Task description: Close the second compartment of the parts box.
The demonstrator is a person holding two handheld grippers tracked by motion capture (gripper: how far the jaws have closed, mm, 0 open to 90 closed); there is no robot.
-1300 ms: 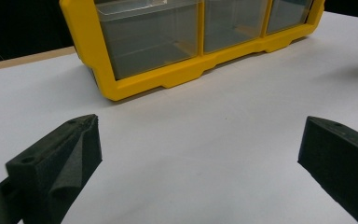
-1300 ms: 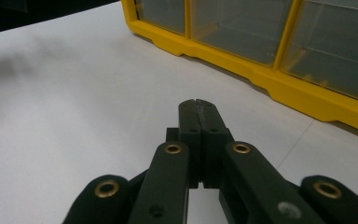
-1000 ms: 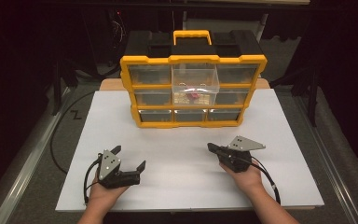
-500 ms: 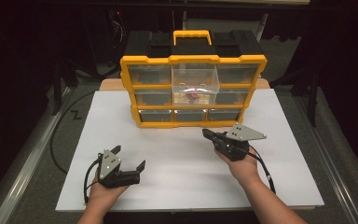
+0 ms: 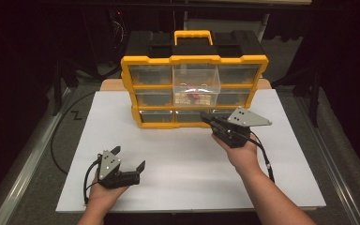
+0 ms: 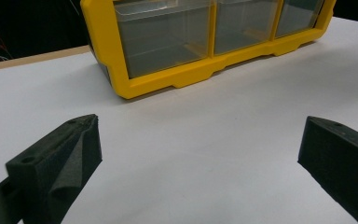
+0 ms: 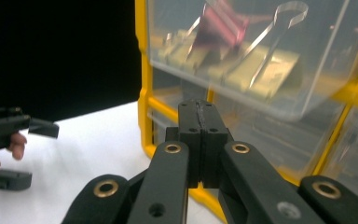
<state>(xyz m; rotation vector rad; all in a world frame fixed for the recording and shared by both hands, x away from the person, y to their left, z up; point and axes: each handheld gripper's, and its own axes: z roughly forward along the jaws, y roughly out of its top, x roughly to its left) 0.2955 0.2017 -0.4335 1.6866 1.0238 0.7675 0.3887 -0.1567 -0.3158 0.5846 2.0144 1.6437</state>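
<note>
We hold our right hand-held gripper point(image 5: 206, 117) with its jaws pressed together, empty, just before the yellow drawer organizer point(image 5: 194, 91) standing at the counter's point(image 5: 178, 154) far side. Our left hand-held gripper point(image 5: 130, 158) rests spread wide, well apart from it.

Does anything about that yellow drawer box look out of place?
Yes: on the yellow organizer, the clear middle drawer sticks out past the frame while the others sit flush. Binder clips lie inside it. The right gripper, fingers shut, is near it.
</note>
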